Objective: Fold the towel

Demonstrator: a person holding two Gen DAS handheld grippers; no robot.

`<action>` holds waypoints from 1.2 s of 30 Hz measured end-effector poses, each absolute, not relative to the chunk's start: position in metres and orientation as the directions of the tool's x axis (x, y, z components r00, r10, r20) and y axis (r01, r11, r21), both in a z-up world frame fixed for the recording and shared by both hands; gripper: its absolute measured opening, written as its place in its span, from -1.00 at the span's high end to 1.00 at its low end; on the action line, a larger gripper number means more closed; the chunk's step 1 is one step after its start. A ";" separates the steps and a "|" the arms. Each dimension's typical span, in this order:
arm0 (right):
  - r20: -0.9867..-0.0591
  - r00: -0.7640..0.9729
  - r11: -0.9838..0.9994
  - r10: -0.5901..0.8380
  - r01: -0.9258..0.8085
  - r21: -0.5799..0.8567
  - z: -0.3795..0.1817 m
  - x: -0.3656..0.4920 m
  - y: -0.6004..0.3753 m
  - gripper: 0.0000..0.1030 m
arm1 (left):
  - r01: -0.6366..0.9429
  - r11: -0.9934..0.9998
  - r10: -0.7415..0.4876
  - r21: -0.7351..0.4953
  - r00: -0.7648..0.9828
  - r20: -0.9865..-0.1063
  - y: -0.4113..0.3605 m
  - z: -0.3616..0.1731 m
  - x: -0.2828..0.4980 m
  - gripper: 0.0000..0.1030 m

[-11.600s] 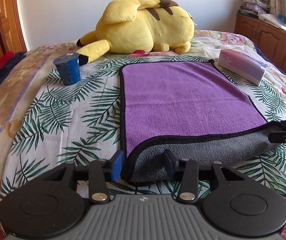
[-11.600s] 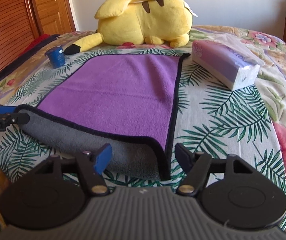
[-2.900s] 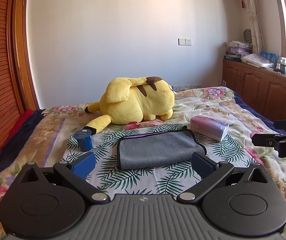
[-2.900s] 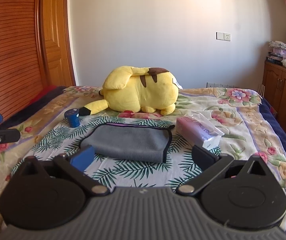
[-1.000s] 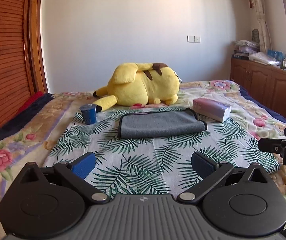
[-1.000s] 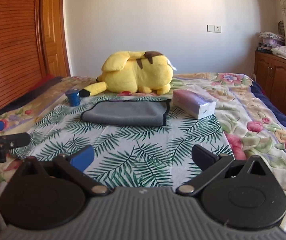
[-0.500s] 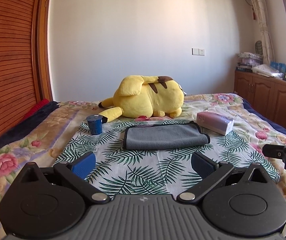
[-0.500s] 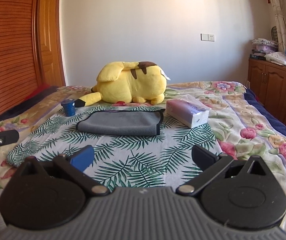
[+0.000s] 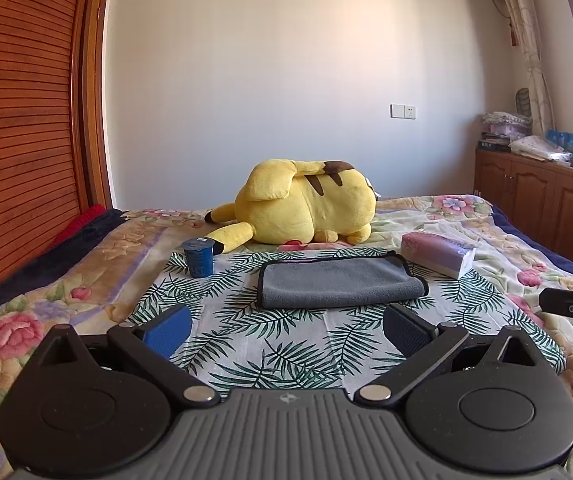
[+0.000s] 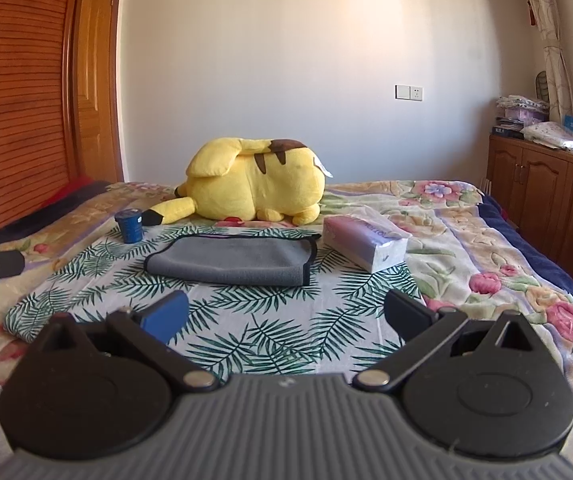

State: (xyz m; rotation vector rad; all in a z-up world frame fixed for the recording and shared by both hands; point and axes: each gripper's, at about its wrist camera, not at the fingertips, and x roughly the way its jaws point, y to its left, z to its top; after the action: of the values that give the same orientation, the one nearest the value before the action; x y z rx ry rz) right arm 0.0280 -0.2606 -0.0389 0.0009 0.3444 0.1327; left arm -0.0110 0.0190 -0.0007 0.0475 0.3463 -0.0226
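Two grippers, left (image 9: 286, 330) and right (image 10: 284, 314), both spread wide and empty; I'm holding them well back over the bed (image 9: 278, 344), so the fold looks done. Towel (image 9: 340, 288) lies folded, grey side up, between cup (image 9: 198, 258) and tissue pack (image 10: 362, 242) (print unreadable).
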 end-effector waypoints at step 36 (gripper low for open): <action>-0.329 0.936 0.992 0.128 -0.127 0.025 -0.037 0.028 -0.260 -1.00 | 0.036 0.998 -0.013 0.058 0.936 -0.351 0.016 -0.004 -0.011 -0.69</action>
State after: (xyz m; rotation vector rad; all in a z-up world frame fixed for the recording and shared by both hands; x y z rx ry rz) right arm 0.0276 -0.2598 -0.0373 0.0030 0.3367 0.1302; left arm -0.0111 0.0160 -0.0036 0.0641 0.3578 -0.0249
